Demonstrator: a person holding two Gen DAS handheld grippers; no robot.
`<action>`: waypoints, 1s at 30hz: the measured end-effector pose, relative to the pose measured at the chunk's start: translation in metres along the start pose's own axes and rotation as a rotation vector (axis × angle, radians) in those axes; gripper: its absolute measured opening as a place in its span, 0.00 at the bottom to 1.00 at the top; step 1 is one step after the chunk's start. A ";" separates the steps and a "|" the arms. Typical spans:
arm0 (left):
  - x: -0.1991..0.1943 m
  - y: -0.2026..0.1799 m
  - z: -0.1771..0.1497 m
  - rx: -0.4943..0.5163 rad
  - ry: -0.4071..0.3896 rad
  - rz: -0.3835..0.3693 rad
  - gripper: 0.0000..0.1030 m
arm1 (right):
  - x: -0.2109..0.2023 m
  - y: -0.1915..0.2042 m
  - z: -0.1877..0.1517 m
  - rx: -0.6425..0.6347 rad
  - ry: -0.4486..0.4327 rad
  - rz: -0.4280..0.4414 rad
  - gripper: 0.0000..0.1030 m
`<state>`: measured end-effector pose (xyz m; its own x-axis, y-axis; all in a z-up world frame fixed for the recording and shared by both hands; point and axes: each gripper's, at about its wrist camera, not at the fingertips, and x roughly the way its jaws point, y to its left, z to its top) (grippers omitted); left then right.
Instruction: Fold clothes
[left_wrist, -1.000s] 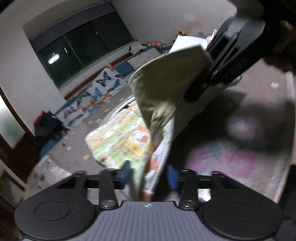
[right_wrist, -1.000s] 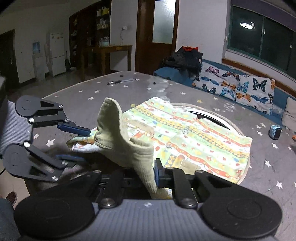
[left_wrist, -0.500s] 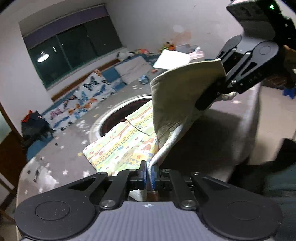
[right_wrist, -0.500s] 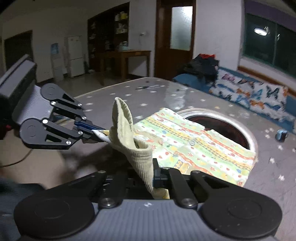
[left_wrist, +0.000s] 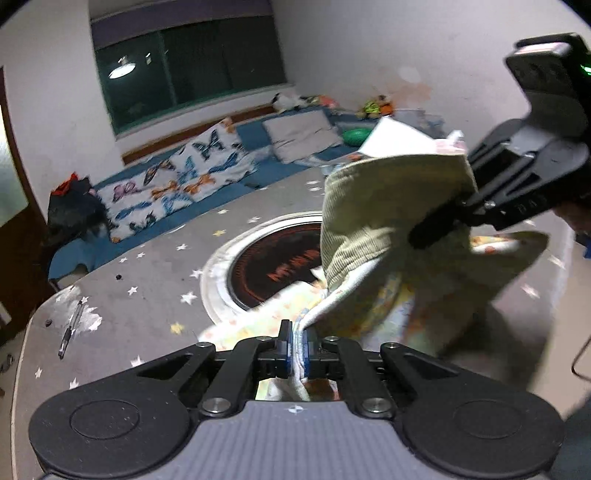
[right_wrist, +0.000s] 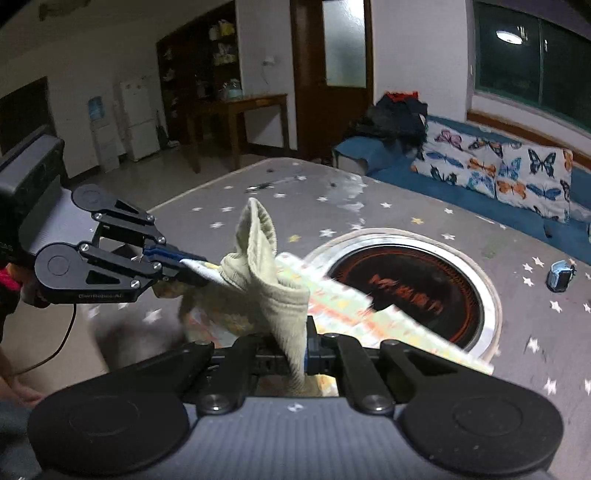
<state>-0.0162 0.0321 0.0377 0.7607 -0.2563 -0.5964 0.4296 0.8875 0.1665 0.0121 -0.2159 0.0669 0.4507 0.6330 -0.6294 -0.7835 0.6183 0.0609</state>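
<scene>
A small patterned shirt (right_wrist: 343, 306) with a ribbed olive-green collar (right_wrist: 258, 273) hangs between both grippers above the grey star-print table (right_wrist: 369, 206). My left gripper (left_wrist: 297, 347) is shut on the shirt's white edge. It also shows in the right wrist view (right_wrist: 192, 264). My right gripper (right_wrist: 301, 354) is shut on the green collar. It shows in the left wrist view (left_wrist: 439, 225), pinching the collar (left_wrist: 369, 214). The shirt's lower part is lifted and blurred.
A round dark inset with a metal rim (right_wrist: 406, 284) sits in the table's middle. A pen (left_wrist: 70, 328) lies at the table's left edge. A small blue object (right_wrist: 559, 275) lies at the right. Butterfly cushions (right_wrist: 498, 170) and a bench stand behind.
Both grippers have lifted the shirt off the table and pulled it towards the near edge. The round inset, covered before, is now exposed.
</scene>
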 end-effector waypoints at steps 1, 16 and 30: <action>0.013 0.007 0.006 -0.016 0.015 0.004 0.06 | 0.008 -0.007 0.005 0.002 0.006 -0.008 0.05; 0.149 0.042 0.013 -0.128 0.210 0.089 0.10 | 0.145 -0.076 -0.010 0.139 0.119 -0.177 0.16; 0.137 0.056 0.019 -0.199 0.181 0.179 0.43 | 0.066 -0.072 -0.055 0.269 -0.010 -0.255 0.31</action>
<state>0.1211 0.0391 -0.0201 0.7086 -0.0331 -0.7049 0.1796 0.9745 0.1347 0.0744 -0.2439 -0.0219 0.6223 0.4462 -0.6432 -0.5057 0.8563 0.1047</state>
